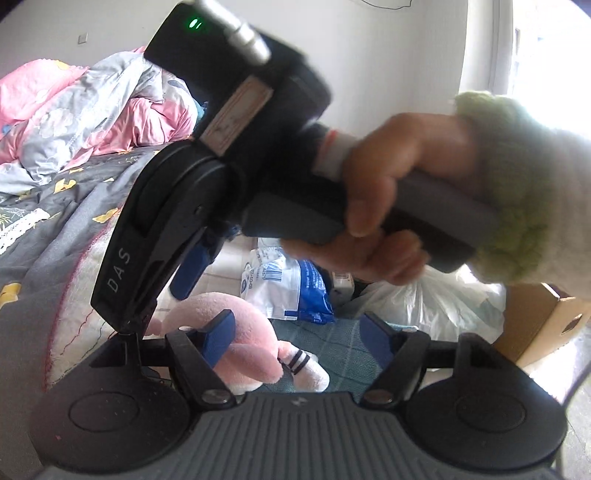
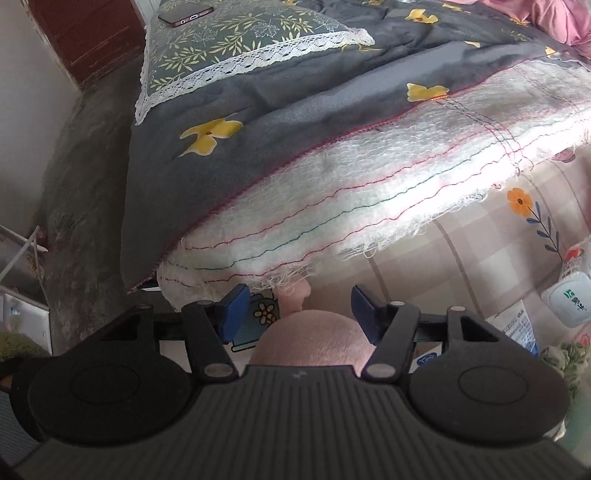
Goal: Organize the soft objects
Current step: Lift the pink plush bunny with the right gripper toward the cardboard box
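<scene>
I read the left tongs (image 1: 297, 338) as standing wide and holding nothing: both blue pads are clear of the pink plush toy (image 1: 243, 343), which lies just beyond and partly behind the left pad. I judge this spacing leaves room to close on the toy's limb without catching the teal checked cloth (image 1: 343, 347) on which the toy lies.

In the right wrist view, the right tongs (image 2: 297, 314) straddle the rounded pink body of the plush toy (image 2: 314, 343). The pads sit on either side of it with a visible gap on the left side; on the right side I cannot tell whether the pad touches. I therefore treat this as a bracketing position, not a grip. The steep downward angle suits a grasp from above on a soft, compressible item.

From the left wrist view, the person's hand (image 1: 384, 206) holds the right tool's grey handle, with a pale green knitted sleeve (image 1: 517, 184) at the wrist. Crossing the tool over the toy puts both tongs on the same item.

Beyond the toy lie a blue-and-white plastic packet (image 1: 291, 284), a white plastic bag (image 1: 436, 302) and a cardboard box (image 1: 546, 321). The bed carries a fringed white blanket (image 2: 369, 192), a grey quilt with yellow flowers (image 2: 258, 99), a lace-edged pillow (image 2: 240, 40) and a phone (image 2: 186, 14); pink bedding (image 1: 66, 107) is heaped farthest back.
</scene>
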Demonstrator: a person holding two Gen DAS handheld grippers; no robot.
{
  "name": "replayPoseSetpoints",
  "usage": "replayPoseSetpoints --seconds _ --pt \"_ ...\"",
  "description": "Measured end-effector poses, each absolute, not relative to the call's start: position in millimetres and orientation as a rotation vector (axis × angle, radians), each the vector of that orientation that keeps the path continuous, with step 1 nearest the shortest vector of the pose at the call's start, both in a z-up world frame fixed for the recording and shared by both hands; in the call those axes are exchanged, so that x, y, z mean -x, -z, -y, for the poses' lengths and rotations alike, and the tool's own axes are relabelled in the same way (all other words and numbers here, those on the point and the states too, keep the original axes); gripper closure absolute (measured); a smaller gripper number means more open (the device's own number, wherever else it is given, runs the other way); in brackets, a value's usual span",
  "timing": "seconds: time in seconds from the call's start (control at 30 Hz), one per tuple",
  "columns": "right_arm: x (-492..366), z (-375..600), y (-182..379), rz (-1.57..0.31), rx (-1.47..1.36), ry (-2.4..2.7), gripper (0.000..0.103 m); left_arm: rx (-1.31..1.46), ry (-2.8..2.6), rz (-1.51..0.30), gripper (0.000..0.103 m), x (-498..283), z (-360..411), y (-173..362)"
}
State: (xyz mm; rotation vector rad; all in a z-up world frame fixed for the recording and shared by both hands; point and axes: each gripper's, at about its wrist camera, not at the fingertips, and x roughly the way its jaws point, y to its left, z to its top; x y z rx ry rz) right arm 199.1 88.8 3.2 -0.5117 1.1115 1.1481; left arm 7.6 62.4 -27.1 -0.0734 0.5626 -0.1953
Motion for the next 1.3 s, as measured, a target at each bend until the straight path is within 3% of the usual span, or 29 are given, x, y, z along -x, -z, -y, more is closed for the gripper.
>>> replayPoseSetpoints --seconds 0.2,0.27,0.5,0.7,0.83,1.03,1.3 --pt "-212 -100 22 -1.223 0.487 -1.143 0.056 0.068 0.210 -0.557 0.028 -6 -61 27" --pt "-211 -102 27 -1.224 0.500 -1.138 0.068 0.058 0.214 -0.558 0.028 -6 -58 27" --pt "-208 -80 4 -1.148 0.466 -1.146 0.088 0.034 0.246 -0.540 0.030 1 -53 18" --pt "-215 -24 -23 -1.097 0.322 -1.091 0.090 -0.014 0.234 -0.495 0.025 20 -57 8" --pt "-217 24 -31 -1.078 0.158 -1.043 0.090 0.008 0.206 -0.492 0.012 13 -62 9" --pt "-208 85 -32 -1.015 -0.003 -0.959 0.090 0.008 0.228 -0.587 0.011 -12 -61 18" --pt "-199 158 -45 -0.916 -0.012 -0.820 0.092 0.079 0.315 -0.592 0.011 -24 -60 15"
